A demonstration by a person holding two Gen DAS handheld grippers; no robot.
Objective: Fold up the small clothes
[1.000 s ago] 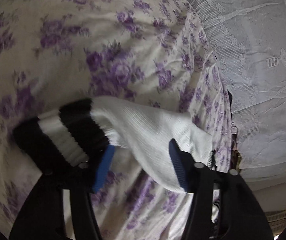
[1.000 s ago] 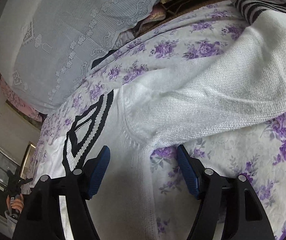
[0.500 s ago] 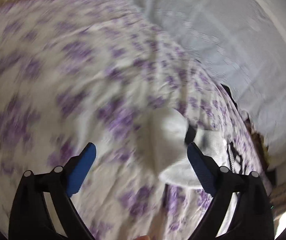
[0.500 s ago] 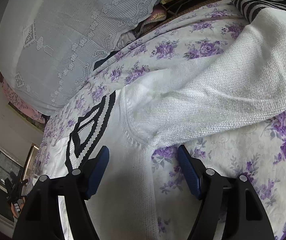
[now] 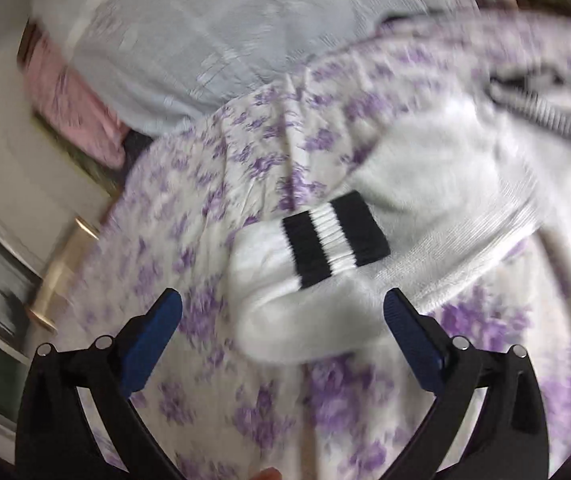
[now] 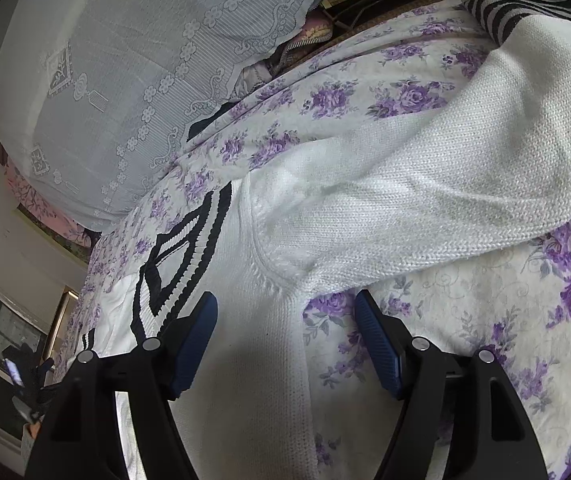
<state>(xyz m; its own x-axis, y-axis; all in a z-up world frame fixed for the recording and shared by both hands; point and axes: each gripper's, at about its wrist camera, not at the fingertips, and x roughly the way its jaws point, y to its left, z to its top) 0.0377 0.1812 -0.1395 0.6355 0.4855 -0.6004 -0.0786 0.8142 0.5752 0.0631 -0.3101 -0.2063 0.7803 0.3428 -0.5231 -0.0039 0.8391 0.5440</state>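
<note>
A white knit sweater [image 6: 245, 360] with a black-striped V collar [image 6: 181, 272] lies on a bed with a floral sheet [image 6: 485, 320]. In the left wrist view its sleeve [image 5: 301, 320] is folded back, with the black-striped cuff [image 5: 333, 236] lying on top. My left gripper [image 5: 281, 300] hovers just before that fold; its jaws are opening, and the pads [image 5: 153, 336] touch nothing. In the right wrist view the other sleeve [image 6: 425, 200] stretches right to its striped cuff [image 6: 497, 12]. My right gripper [image 6: 285, 300] stands open over the armpit seam, not pressing on the fabric.
A pale lace-covered pillow [image 6: 125, 60] lies at the head of the bed, with pink fabric [image 5: 69, 92] beside it. The bed's edge falls away on the left toward dark furniture [image 6: 1, 340]. A person's fingertip [image 5: 269, 474] shows at the bottom of the left wrist view.
My left gripper let go of the striped cuff, opened wide, rolled and swung away; the sleeve now lies folded on the bed. The right gripper has kept still.
</note>
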